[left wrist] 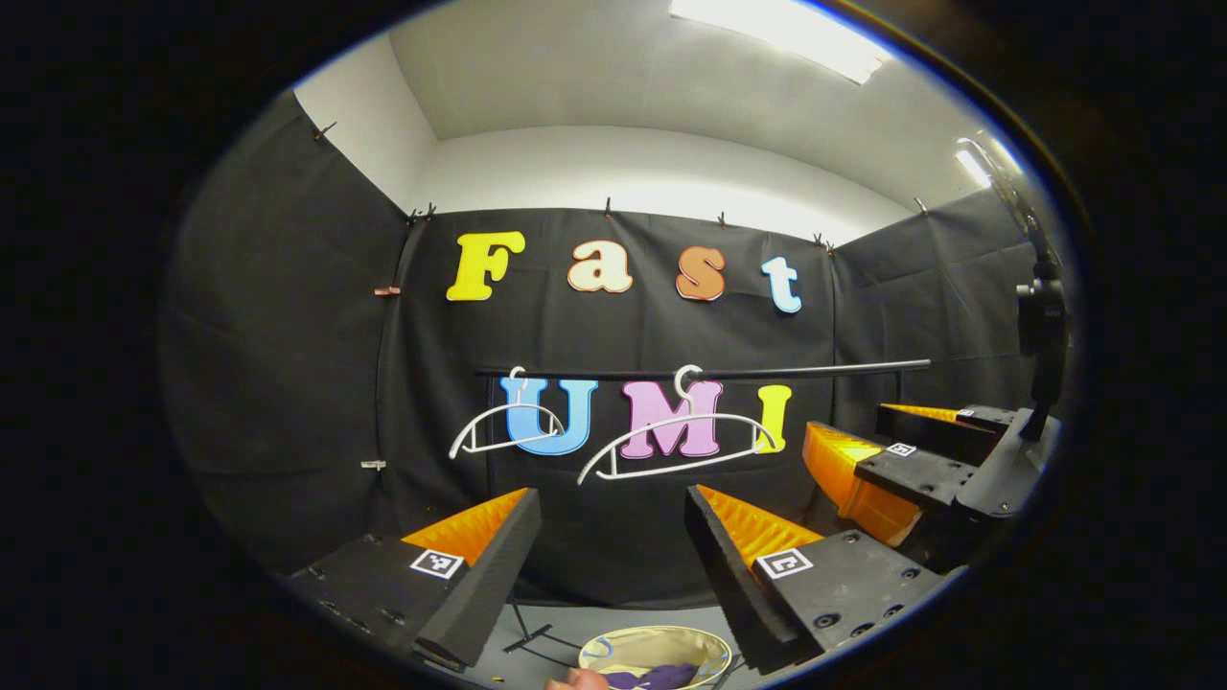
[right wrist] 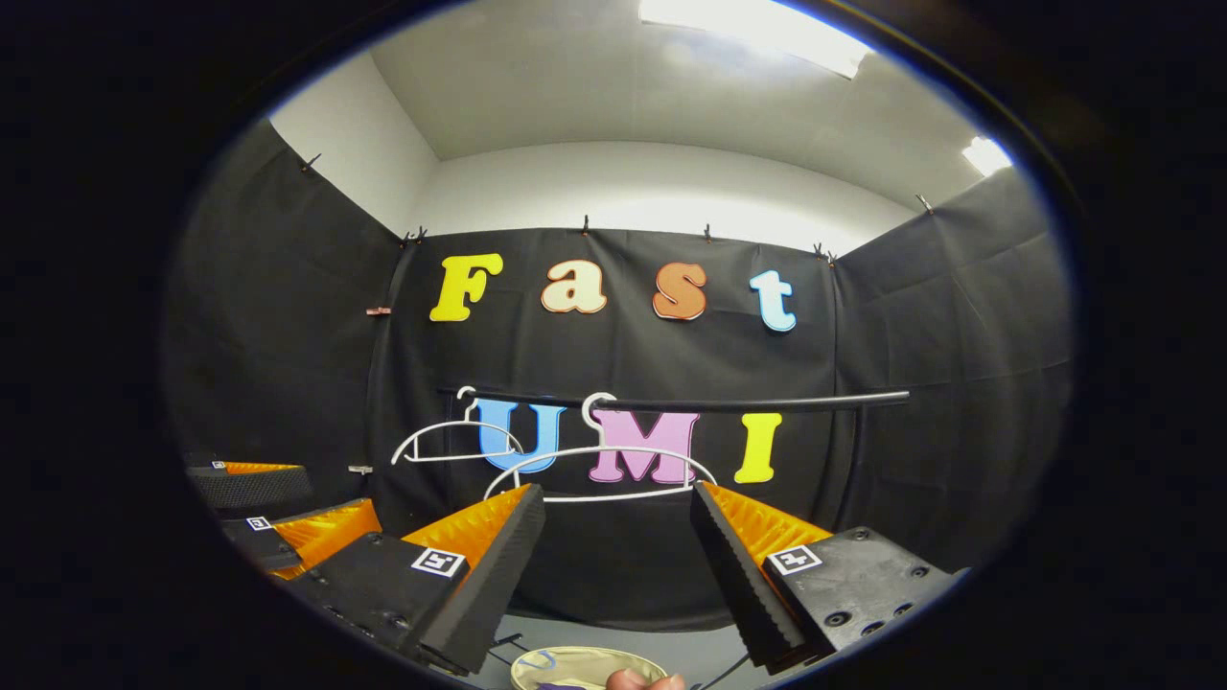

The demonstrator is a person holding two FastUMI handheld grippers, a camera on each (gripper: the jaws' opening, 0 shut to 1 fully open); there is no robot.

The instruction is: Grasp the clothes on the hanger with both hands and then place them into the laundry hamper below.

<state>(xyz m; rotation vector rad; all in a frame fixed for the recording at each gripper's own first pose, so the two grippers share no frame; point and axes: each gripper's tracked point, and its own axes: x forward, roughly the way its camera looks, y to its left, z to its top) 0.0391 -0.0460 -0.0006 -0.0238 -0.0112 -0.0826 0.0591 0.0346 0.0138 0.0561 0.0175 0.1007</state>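
Two bare white hangers (left wrist: pixel 508 426) (left wrist: pixel 671 446) hang on a black rail (left wrist: pixel 767 369) against the back wall. Below, a round beige laundry hamper (left wrist: pixel 711 650) holds purple clothes (left wrist: pixel 661 678). My left gripper (left wrist: pixel 613 556) is open with nothing between its fingers, above the hamper and in front of the hangers. The right gripper (left wrist: pixel 887 460) hovers to its right, also open. In the right gripper view, my right gripper (right wrist: pixel 613 556) is open and empty, facing the hangers (right wrist: pixel 451 441) (right wrist: pixel 599 474), with the hamper (right wrist: pixel 537 663) below and the left gripper (right wrist: pixel 288 532) at left.
A person's fingers (left wrist: pixel 575 680) (right wrist: pixel 644 680) show at the hamper's near edge. A dark device on a stand (left wrist: pixel 1040 316) rises at the far right. The rail's frame legs (left wrist: pixel 532 632) rest on the grey floor beside the hamper.
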